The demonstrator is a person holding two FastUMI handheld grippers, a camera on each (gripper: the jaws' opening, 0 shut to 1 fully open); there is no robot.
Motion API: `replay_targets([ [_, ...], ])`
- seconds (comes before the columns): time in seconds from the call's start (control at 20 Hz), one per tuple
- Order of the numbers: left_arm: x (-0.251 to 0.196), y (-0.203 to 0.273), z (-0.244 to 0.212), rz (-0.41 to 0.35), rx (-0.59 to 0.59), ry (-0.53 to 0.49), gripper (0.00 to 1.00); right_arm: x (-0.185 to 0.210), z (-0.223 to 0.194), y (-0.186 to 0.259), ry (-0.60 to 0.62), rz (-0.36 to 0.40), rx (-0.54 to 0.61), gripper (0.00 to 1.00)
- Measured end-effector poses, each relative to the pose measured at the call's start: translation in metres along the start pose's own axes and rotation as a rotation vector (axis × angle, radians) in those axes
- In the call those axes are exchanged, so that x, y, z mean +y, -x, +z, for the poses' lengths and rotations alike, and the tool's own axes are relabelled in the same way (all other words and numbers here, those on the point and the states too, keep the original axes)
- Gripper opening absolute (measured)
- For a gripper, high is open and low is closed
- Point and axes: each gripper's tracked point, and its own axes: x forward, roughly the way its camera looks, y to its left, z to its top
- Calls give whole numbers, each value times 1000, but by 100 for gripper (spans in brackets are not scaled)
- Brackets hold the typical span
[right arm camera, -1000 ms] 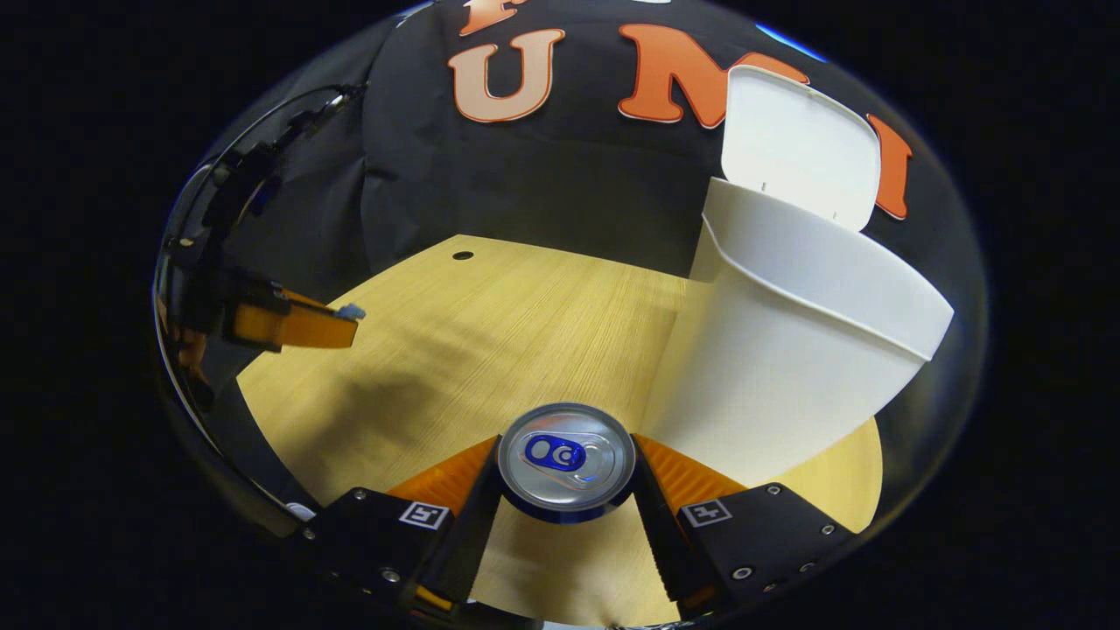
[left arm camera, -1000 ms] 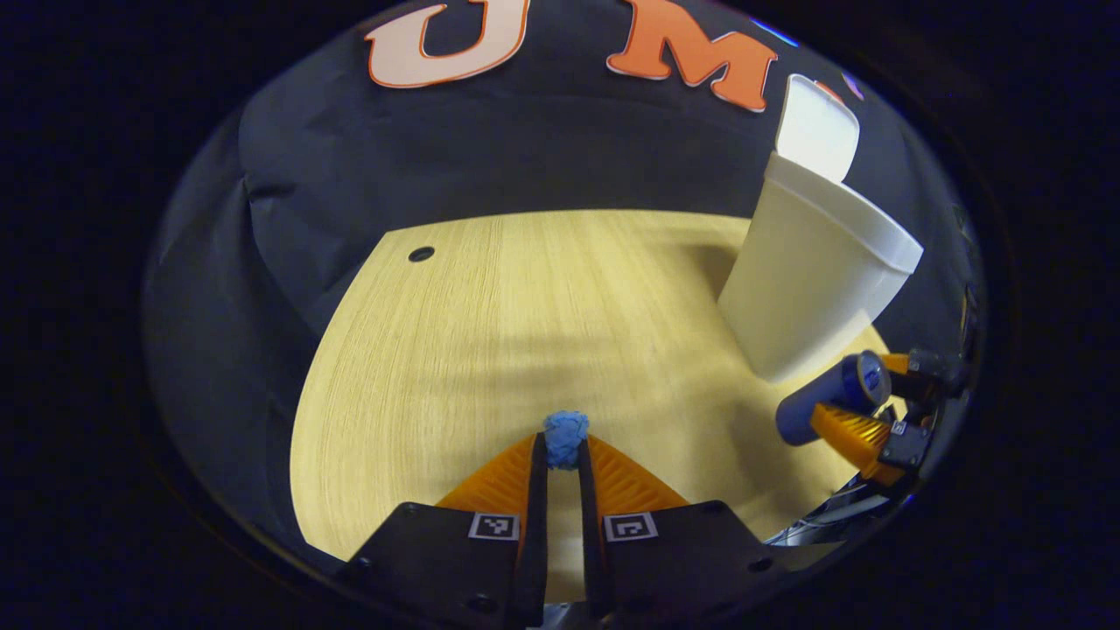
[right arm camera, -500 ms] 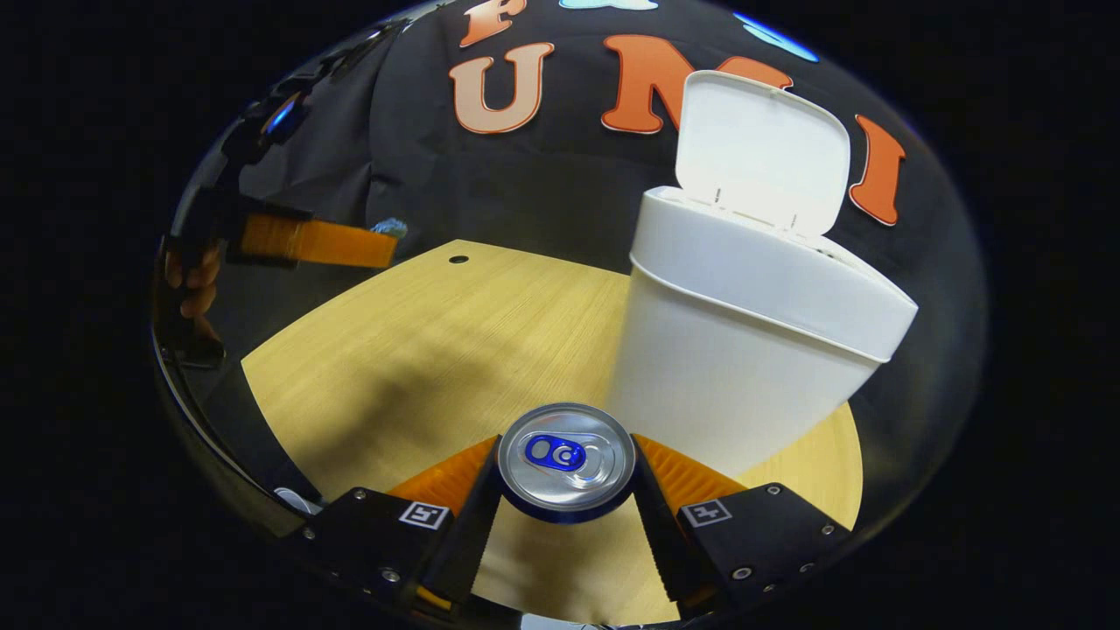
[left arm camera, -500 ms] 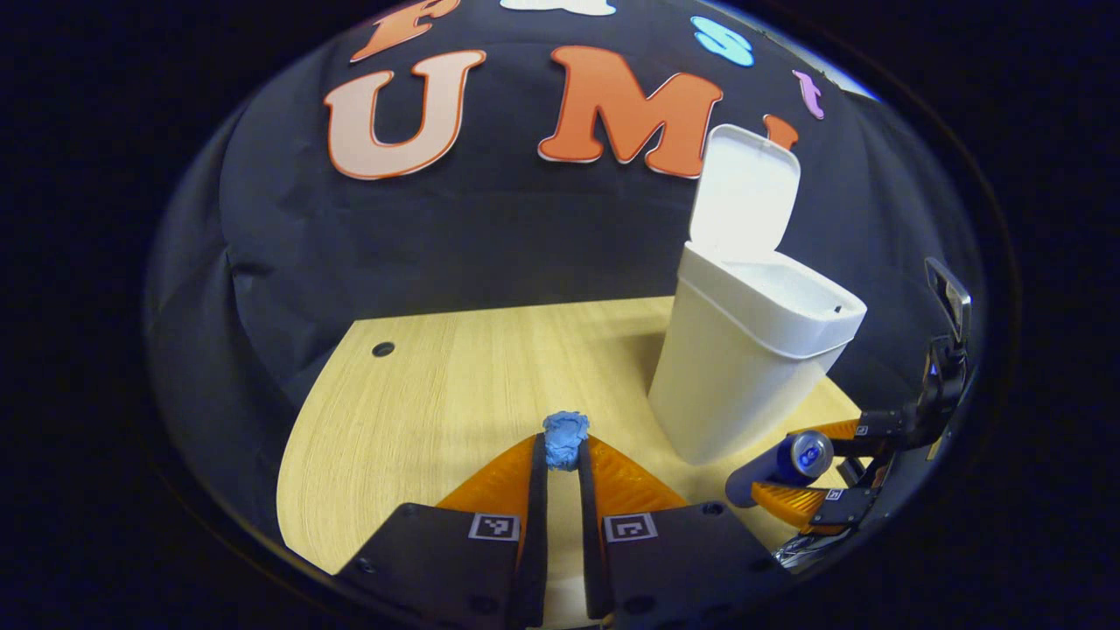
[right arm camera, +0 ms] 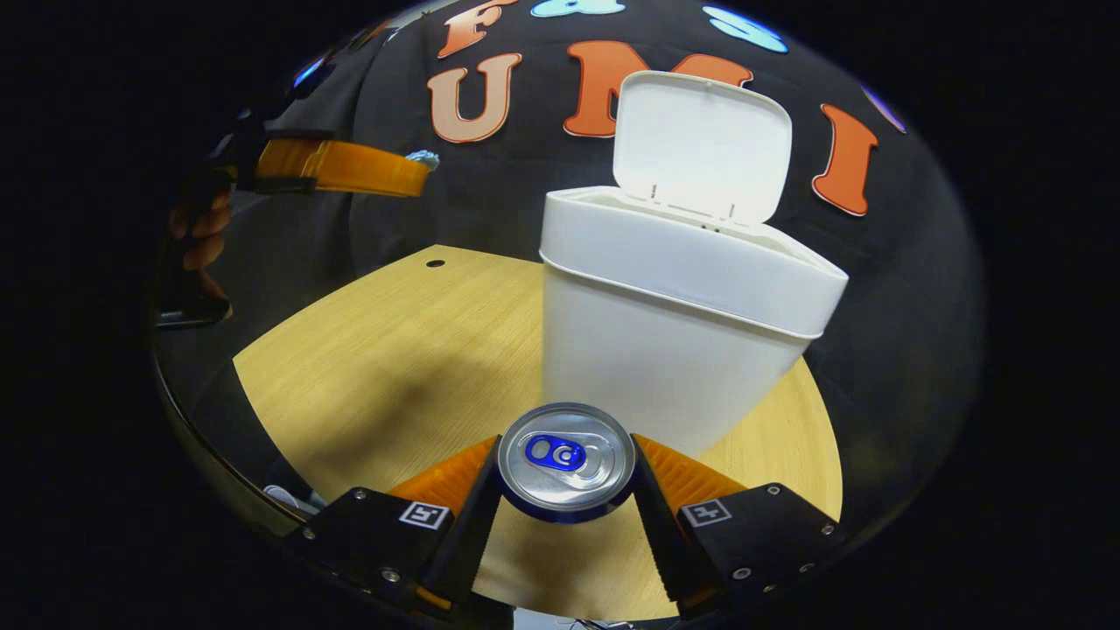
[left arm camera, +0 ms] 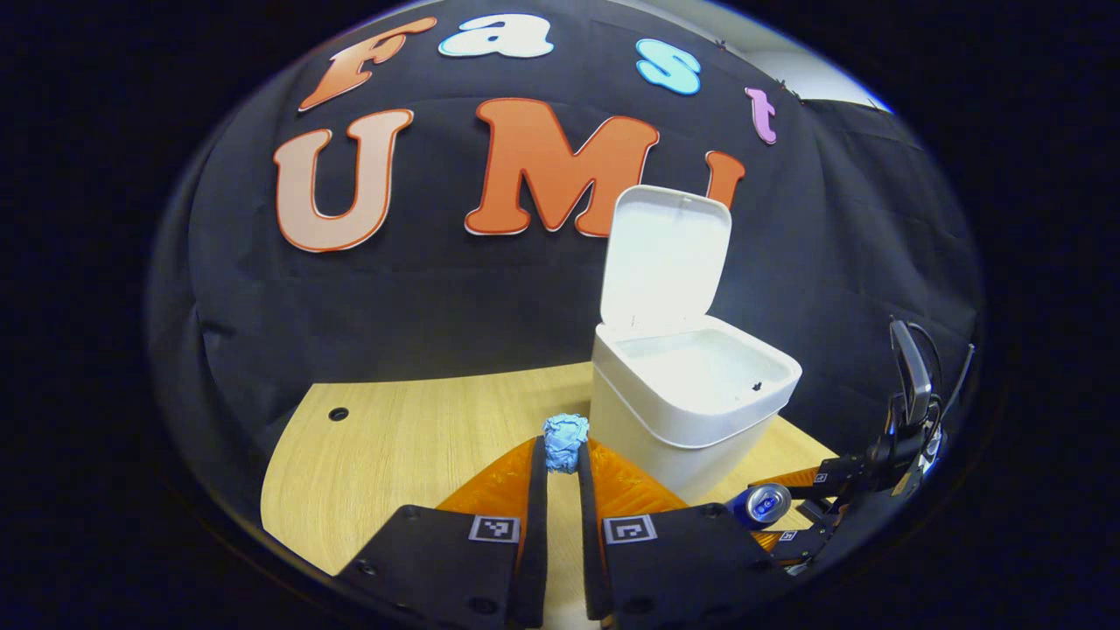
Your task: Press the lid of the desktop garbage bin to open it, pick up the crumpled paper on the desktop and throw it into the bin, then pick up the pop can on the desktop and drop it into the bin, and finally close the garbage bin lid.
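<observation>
- While the bin [left arm camera: 691,411] stands on the counter [left arm camera: 394,446] with its lid [left arm camera: 669,258] up, the left tool [left arm camera: 562,464] pinches the crumpled paper [left arm camera: 564,440] left of it.
- The right tool [right arm camera: 567,490] clamps the pop can [right arm camera: 567,459] in front of the bin.

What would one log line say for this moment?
bin: lid open | left tongs: hold paper | right tongs: hold can

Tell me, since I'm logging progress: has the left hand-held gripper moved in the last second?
Yes. In the right gripper view, the left hand-held gripper with the paper has risen from table level to above the bin rim.
</observation>
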Motion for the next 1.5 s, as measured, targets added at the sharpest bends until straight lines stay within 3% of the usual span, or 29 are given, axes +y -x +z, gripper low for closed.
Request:
replay_targets([
  [0.55,-75,-28,31,-122,-68,-51,20,-33,0,26,-20,-60,-13,81],
  [0.6,-80,-31,33,-128,-71,-52,21,-34,0,27,-23,-64,-13,77],
  [0.65,-83,-33,35,-135,-74,-54,21,-37,0,29,-24,-70,-12,81],
  [1.0,-101,-52,33,-150,-72,-71,21,-52,1,41,-47,-99,-19,81],
  [1.05,-102,-54,31,-151,-70,-73,21,-53,1,43,-51,-100,-22,77],
  [1.15,-105,-58,29,-153,-63,-88,21,-57,2,46,-56,-109,-27,81],
  [1.2,-106,-59,27,-157,-59,-97,21,-59,4,47,-58,-117,-28,77],
  [1.25,-107,-60,24,-156,-56,-104,23,-61,4,48,-62,-120,-32,81],
  [1.5,-108,-63,16,-161,-33,-102,28,-74,18,60,-47,-159,-61,81],
])
